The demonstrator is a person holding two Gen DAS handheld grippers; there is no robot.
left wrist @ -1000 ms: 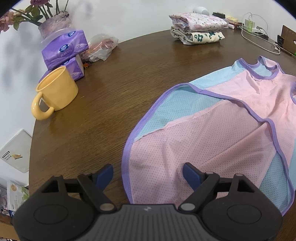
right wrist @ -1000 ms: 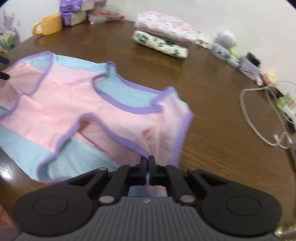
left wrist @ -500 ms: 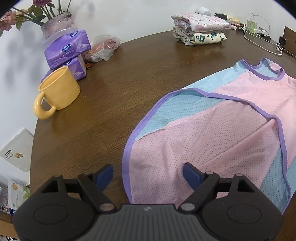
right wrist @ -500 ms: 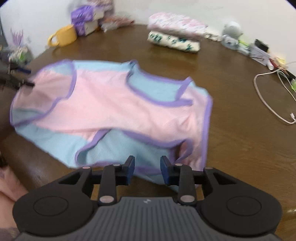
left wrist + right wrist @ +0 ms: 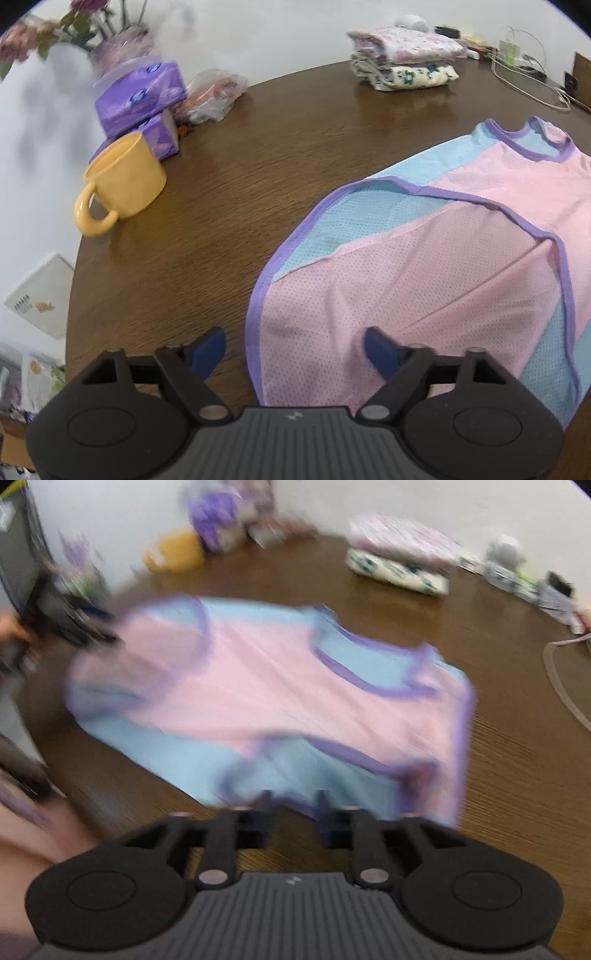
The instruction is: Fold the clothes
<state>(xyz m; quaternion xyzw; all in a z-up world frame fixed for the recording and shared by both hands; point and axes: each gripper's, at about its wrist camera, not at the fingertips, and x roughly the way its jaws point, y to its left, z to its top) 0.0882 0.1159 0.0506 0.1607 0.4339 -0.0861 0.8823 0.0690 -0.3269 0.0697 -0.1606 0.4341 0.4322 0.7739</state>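
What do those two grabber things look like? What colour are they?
Both are matte black plastic. The left gripper has two angled fingers with blue pads at the tips, silver pivot pins, round discs at each side, and a ribbed grey middle plate bearing a small white logo. The right gripper is built the same; its tips are blurred and look dark.

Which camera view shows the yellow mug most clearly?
The left wrist view: the yellow mug is sharp there, handle and rim visible, beside the purple tissue packs. In the right wrist view it is only a small, blurred yellow shape far back.
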